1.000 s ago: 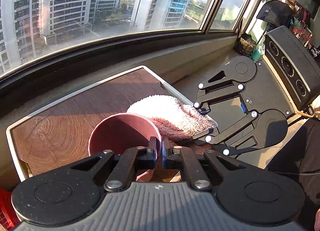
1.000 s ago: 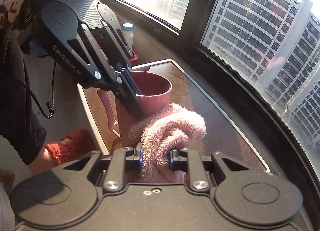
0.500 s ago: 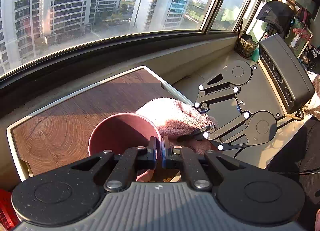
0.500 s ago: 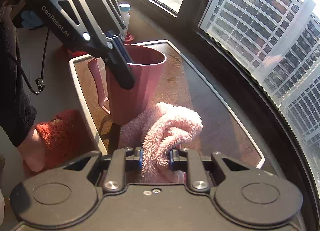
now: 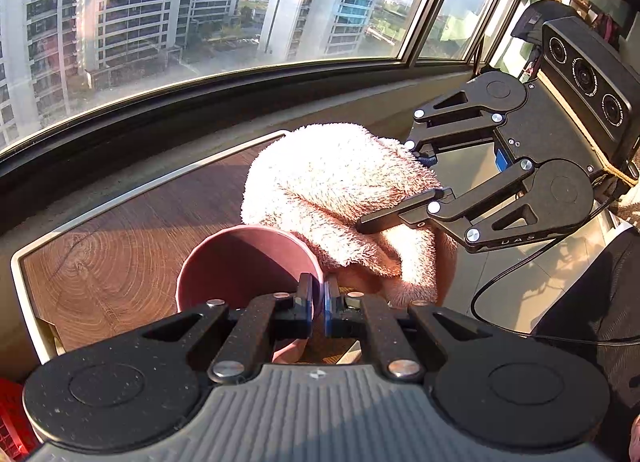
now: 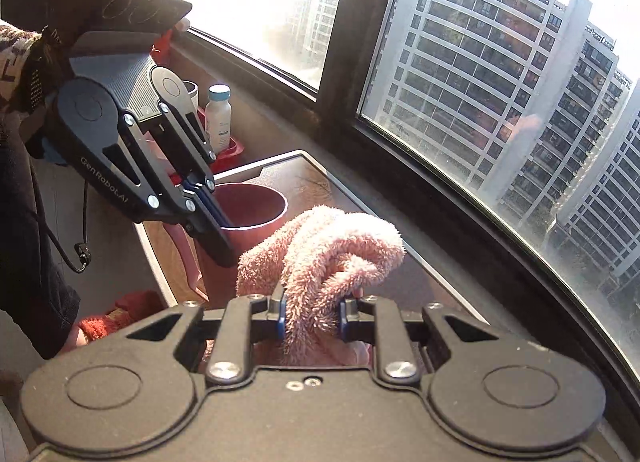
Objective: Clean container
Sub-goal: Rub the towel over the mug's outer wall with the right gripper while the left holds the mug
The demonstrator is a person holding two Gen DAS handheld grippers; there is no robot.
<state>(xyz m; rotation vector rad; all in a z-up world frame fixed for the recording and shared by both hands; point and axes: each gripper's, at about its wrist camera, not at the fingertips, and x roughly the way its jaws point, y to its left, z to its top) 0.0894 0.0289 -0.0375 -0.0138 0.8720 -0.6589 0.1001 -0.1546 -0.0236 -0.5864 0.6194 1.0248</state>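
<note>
A maroon cup [image 5: 248,262] [image 6: 252,205] with a side handle stands upright on a wood-grain tray table [image 5: 100,262]. My left gripper [image 5: 318,302] [image 6: 220,242] is shut on the cup's near rim, one finger inside the wall and one outside. A fluffy pink towel [image 5: 332,189] [image 6: 320,246] hangs bunched in the air just right of the cup, a little above its rim. My right gripper [image 6: 311,316] [image 5: 386,186] is shut on the towel's folds. The cup's inside looks dark, and its bottom is hidden.
The table's white rim [image 5: 24,262] runs along a dark window sill [image 5: 160,121] below large panes. A white bottle [image 6: 219,117] stands in a red holder [image 6: 232,149] beyond the table. A person's foot in a red sock [image 6: 116,314] is on the floor.
The right gripper has lifted the towel off the table and brought it up beside the cup's rim. The left gripper stays clamped on the cup.
</note>
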